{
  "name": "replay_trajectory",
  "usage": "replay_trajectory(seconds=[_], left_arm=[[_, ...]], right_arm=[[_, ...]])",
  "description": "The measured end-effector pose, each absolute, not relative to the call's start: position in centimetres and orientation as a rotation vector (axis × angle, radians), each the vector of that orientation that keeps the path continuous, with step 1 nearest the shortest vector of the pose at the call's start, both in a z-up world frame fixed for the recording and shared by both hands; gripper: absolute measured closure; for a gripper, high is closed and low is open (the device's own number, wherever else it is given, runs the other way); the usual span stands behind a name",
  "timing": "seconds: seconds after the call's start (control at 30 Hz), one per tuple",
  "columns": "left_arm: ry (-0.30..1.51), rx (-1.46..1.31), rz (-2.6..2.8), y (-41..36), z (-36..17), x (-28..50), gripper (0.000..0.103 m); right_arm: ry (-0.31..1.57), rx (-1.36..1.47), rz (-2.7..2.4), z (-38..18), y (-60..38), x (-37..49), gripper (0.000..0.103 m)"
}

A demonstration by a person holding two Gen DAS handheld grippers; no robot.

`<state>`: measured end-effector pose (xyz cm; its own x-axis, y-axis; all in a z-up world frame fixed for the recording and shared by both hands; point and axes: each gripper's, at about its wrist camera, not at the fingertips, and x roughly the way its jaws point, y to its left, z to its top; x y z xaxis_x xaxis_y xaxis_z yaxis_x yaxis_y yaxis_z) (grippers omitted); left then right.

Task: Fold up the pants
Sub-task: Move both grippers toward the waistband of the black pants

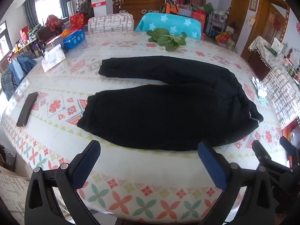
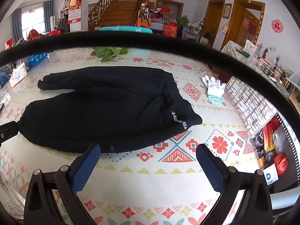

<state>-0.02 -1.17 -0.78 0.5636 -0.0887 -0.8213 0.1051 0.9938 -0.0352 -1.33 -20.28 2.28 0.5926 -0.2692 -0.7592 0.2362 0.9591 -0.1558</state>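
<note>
Black pants [image 1: 168,105] lie flat on the patterned table [image 1: 131,193], legs spread toward the left and the waistband with white lettering at the right; they also show in the right wrist view [image 2: 105,110]. My left gripper [image 1: 150,161] is open and empty, just in front of the near leg's edge. My right gripper [image 2: 148,161] is open and empty near the waistband corner, its left fingertip [image 2: 91,155] at the fabric's near edge. The right gripper's frame shows in the left wrist view [image 1: 270,161].
A dark phone [image 1: 27,109] lies at the table's left. A tissue box [image 1: 53,60], a blue pack [image 1: 74,38] and leafy greens [image 1: 166,38] sit at the far side. White gloves [image 2: 215,88] lie right. Chairs stand behind the table.
</note>
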Motion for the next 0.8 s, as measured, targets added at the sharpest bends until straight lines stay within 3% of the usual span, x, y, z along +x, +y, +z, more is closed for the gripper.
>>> replay_trajectory(seconds=[0.4,0.57,0.8], left_arm=[[0.963,0.009,-0.124,-1.0,-0.6,0.4,0.000],[0.961,0.011,-0.065,0.8,-0.8,1.4,0.007],[0.967,-0.009,0.029,4.2,-1.3,1.9,0.007]], right_arm=[[0.952,0.045,-0.191,0.8,-21.1,-1.4,0.000],[0.978,0.038,-0.189,0.1,-21.4,-1.5,0.000],[0.997,0.067,-0.180,-0.3,-22.7,-1.6,0.000]])
